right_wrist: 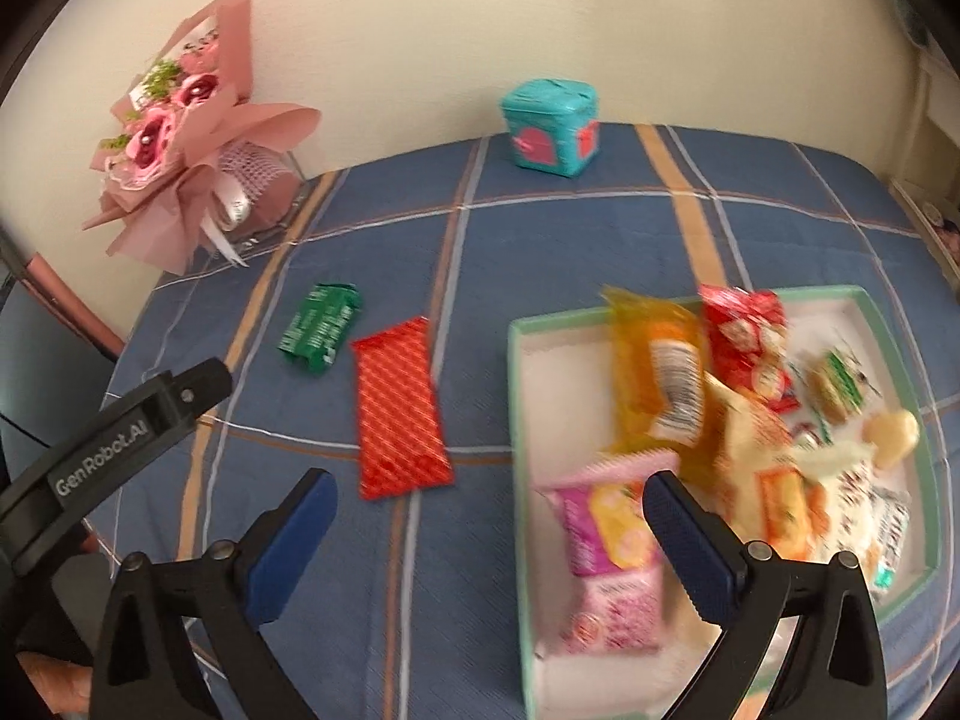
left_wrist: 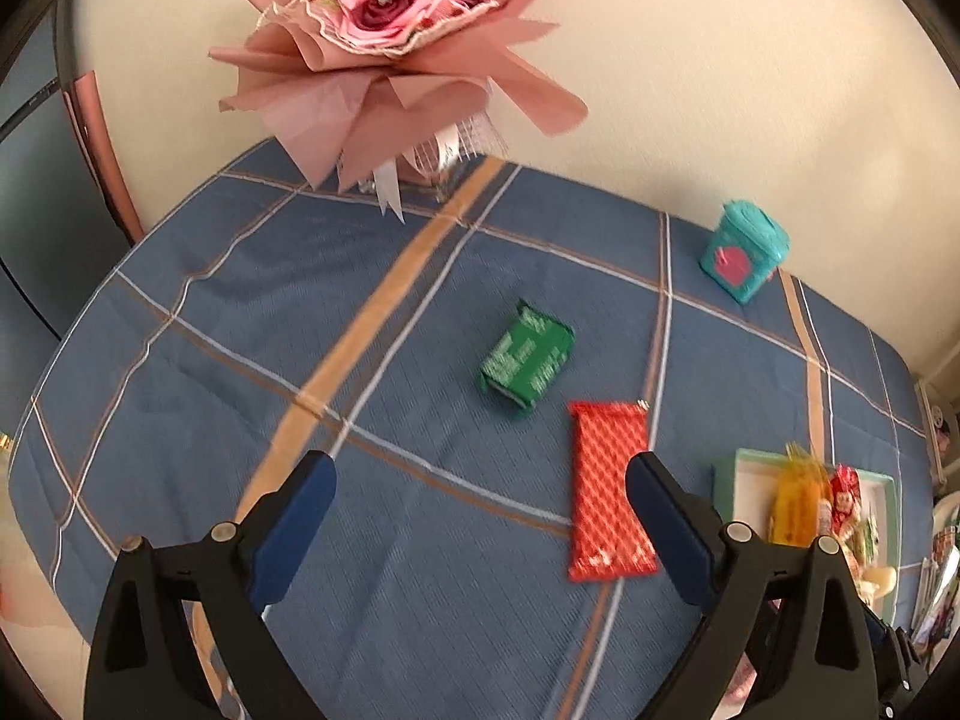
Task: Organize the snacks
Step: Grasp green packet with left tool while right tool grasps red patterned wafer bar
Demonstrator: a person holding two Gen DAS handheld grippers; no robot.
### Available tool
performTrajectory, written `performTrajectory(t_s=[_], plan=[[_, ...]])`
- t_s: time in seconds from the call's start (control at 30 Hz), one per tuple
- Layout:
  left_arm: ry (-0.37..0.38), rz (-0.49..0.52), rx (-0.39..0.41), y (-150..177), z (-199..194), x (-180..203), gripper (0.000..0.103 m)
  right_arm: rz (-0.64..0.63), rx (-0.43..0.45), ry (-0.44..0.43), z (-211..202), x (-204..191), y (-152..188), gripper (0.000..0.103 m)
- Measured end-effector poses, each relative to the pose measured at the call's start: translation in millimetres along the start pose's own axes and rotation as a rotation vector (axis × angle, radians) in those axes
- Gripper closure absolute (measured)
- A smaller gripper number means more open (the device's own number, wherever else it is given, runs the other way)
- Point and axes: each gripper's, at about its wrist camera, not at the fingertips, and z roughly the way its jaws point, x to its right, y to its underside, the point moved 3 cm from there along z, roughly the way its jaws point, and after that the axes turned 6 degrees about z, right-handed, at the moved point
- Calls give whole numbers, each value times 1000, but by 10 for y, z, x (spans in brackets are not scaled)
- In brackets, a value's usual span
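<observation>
Both claws, left (left_wrist: 480,489) and right (right_wrist: 489,501), hover spread above tablecloth (right_wrist: 540,240).

A pink-wrapped rose bouquet (left_wrist: 384,36) is stood at the far edge of a blue plaid tablecloth (left_wrist: 252,324) against a cream wall (right_wrist: 420,18), with a teal lidded container (right_wrist: 551,126) set well apart.

"GenRobot.AI" on left gripper (right_wrist: 129,420); bouquet (left_wrist: 384,18) card perhaps "FLO…".

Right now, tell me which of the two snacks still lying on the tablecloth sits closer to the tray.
The red snack bar. It lies between the green snack packet and the tray, long and flat, while the green one sits farther off toward the bouquet.
</observation>
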Motion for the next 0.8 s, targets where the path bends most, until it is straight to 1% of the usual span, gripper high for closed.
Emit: performTrajectory(t_s=[0.13, 0.23, 0.4, 0.47, 0.53, 0.63, 0.73, 0.8], plan=[[26, -11, -22, -62, 105, -84, 6, -32, 4, -32, 131, -202, -60, 0], [29, -4, -35, -114, 189, -114, 6, -54, -12, -39, 266, -323, -63, 0], [42, 6, -69, -200, 349, -124, 6, -64, -41, -42, 488, -410, -60, 2], [56, -2, -81, -233, 419, -138, 6, -84, -49, -31, 586, -451, -73, 11], [69, -7, -92, -267, 494, -152, 6, -92, -47, -21, 676, -482, -92, 15], [66, -12, -98, -325, 598, -168, 6, -104, -61, -14, 812, -522, -122, 21], [73, 2, -111, -354, 737, -145, 6, -115, -76, -17, 940, -565, -154, 23], [68, 34, -119, -354, 833, -104, 6, -128, -89, -11, 1058, -603, -175, 23]])
